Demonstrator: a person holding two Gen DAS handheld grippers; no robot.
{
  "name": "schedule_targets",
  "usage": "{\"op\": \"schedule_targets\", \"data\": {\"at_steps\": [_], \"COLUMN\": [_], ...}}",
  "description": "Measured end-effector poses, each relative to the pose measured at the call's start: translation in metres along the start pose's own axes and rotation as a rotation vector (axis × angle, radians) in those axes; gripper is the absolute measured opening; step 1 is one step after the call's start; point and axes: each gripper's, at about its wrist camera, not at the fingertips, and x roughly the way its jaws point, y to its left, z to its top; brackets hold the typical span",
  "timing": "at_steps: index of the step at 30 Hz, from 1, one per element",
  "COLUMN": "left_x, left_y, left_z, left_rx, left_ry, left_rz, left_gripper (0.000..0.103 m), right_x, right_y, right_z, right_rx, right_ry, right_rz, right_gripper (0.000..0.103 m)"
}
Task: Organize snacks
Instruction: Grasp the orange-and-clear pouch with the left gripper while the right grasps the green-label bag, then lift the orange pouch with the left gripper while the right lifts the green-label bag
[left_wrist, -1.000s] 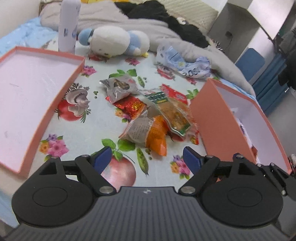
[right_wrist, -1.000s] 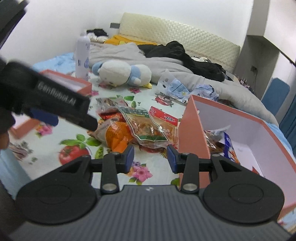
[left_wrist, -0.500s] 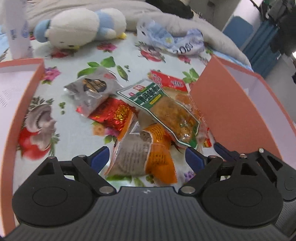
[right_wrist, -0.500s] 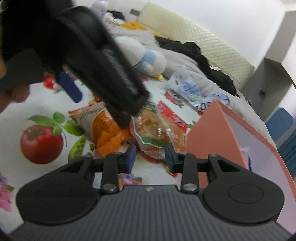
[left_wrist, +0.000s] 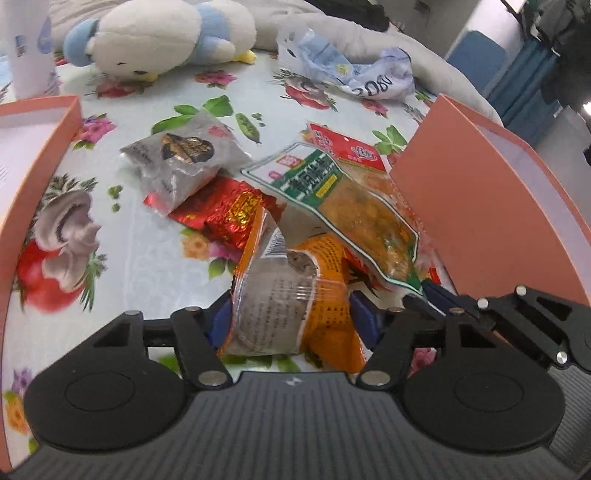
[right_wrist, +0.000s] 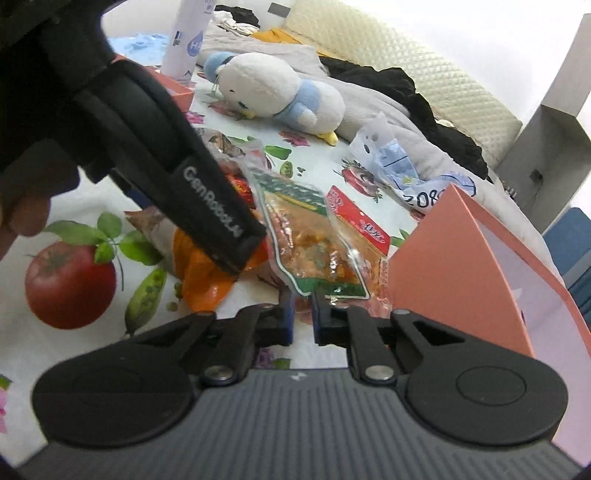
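Left wrist view: the left gripper (left_wrist: 290, 319) has just been closing, and its blue pads (left_wrist: 360, 314) now press both sides of an orange-and-clear crinkly snack packet (left_wrist: 291, 299) printed with small text too fine to read. Past it on the floral tablecloth (left_wrist: 147, 258) lie a red foil packet (left_wrist: 225, 214), a grey pouch with a dark round label (left_wrist: 184, 162), a clear green-bordered vacuum pack of orange food (left_wrist: 351, 206) and, under that, a red-topped clear packet (left_wrist: 343, 146). A salmon-pink cardboard box (left_wrist: 480, 206) stands at the right, touching the green-bordered pack; its inside is out of sight here. A shallow pink tray-lid (left_wrist: 37, 140) sits at the left, showing a bare white floor. Behind lie a white-and-blue plush bird (left_wrist: 166, 37) and a crumpled blue-white plastic bag (left_wrist: 354, 70) with the digits "08" showing.

Right wrist view: the right gripper (right_wrist: 303, 321) has just been closing; its jaws are clenched on the near edge of the green-bordered pack (right_wrist: 306, 240). The left gripper's black body (right_wrist: 184, 177), marked "GenRobot.AI", slants down onto the orange packet (right_wrist: 207, 280); fingers of a hand (right_wrist: 22, 221) show at the left edge. The pink box (right_wrist: 461, 266) shows a white inner wall.
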Motion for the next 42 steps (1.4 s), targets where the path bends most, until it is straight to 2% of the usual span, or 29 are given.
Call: {"op": "schedule_targets", "data": {"at_steps": [8, 16, 23, 28, 32, 38, 39, 41, 42], "left_x": [-0.050, -0.102, -0.124, -0.135, -0.140, -0.141, -0.140, -0.139, -0.138], "left_y": [0.003, -0.001, -0.001, -0.006, -0.004, 0.002, 0.003, 0.002, 0.002], "left_z": [-0.024, -0.056, -0.081, -0.096, -0.106, -0.117, -0.118, -0.119, -0.119], "left_rx": [-0.120, -0.174, -0.232, -0.217, -0.207, -0.237, -0.241, -0.239, -0.235], "left_ry": [-0.059, -0.115, -0.128, -0.125, -0.119, -0.106, -0.104, -0.099, -0.097], "left_rz": [0.012, 0.078, 0.124, 0.164, 0.194, 0.209, 0.212, 0.222, 0.228], "left_gripper": [0.069, 0.069, 0.069, 0.069, 0.069, 0.069, 0.069, 0.069, 0.069], "right_x": [-0.036, -0.072, -0.102, -0.118, -0.123, -0.123, -0.121, -0.119, -0.119], "right_y": [-0.003, 0.007, 0.008, 0.003, -0.001, 0.003, 0.003, 0.002, 0.001], "right_z": [-0.001, -0.017, -0.031, -0.036, -0.040, -0.048, -0.049, -0.050, -0.050], "right_rx": [0.028, -0.006, 0.002, 0.084, 0.152, 0.168, 0.176, 0.201, 0.208], "right_ry": [-0.011, 0.021, 0.060, 0.074, 0.095, 0.129, 0.140, 0.143, 0.135], "right_rz": [-0.014, 0.038, 0.127, 0.196, 0.258, 0.339, 0.365, 0.418, 0.430], "right_gripper": [0.006, 0.005, 0.006, 0.006, 0.006, 0.012, 0.019, 0.042, 0.064]}}
